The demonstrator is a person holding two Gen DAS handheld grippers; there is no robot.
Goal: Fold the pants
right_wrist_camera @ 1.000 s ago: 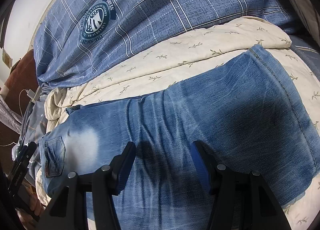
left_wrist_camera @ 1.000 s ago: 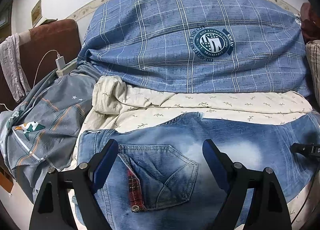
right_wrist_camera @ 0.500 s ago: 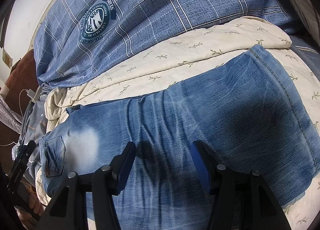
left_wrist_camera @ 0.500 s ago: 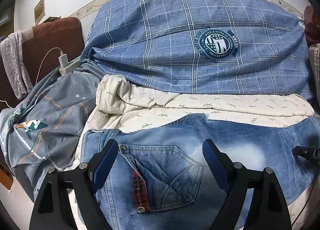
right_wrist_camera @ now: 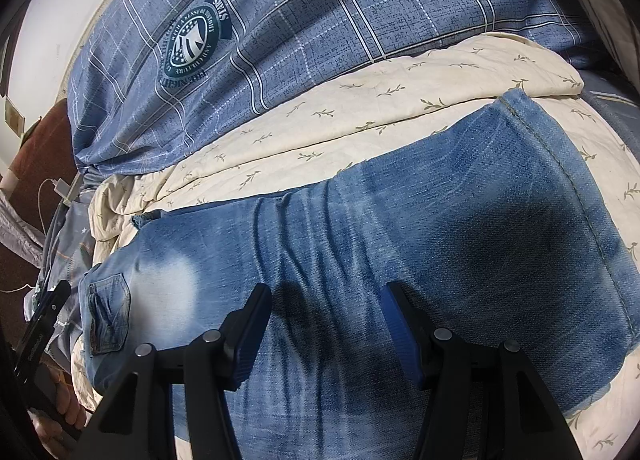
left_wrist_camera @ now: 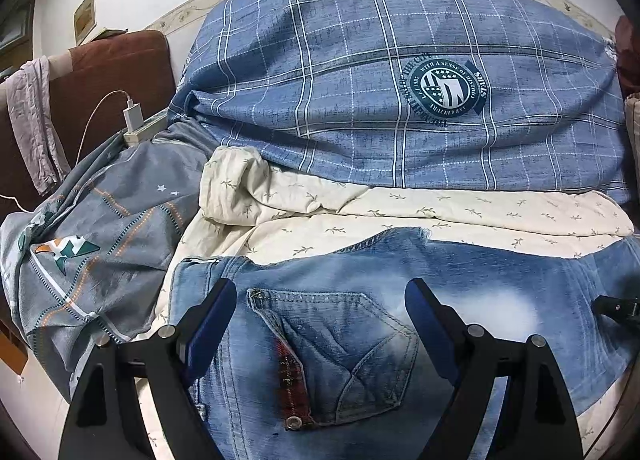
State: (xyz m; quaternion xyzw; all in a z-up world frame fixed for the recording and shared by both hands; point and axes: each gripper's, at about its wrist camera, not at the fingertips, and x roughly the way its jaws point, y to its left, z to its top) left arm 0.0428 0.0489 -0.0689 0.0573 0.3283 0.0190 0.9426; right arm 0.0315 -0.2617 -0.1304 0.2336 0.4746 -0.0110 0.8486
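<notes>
Faded blue jeans (left_wrist_camera: 400,324) lie flat across a cream leaf-print sheet (left_wrist_camera: 440,216). In the left wrist view the waist end and a back pocket (left_wrist_camera: 340,352) with a red plaid flap lie under my left gripper (left_wrist_camera: 320,292), which hovers open with nothing between its fingers. The right wrist view shows the jeans (right_wrist_camera: 460,244) stretching to a hem at the right. My right gripper (right_wrist_camera: 326,292) is open over the middle of the leg, casting a shadow on the denim. The left gripper (right_wrist_camera: 44,324) shows at the left edge there, held by a hand (right_wrist_camera: 64,412).
A bulky blue plaid duvet (left_wrist_camera: 380,92) with a round badge is piled behind the sheet. A grey patterned cover (left_wrist_camera: 100,244) is bunched at the left. A white charger on a power strip (left_wrist_camera: 134,120) sits by a brown headboard (left_wrist_camera: 120,72).
The left wrist view has drifted slightly, so the jeans and duvet sit a little further right in it. The right gripper has not moved. Both grippers keep the same opening.
</notes>
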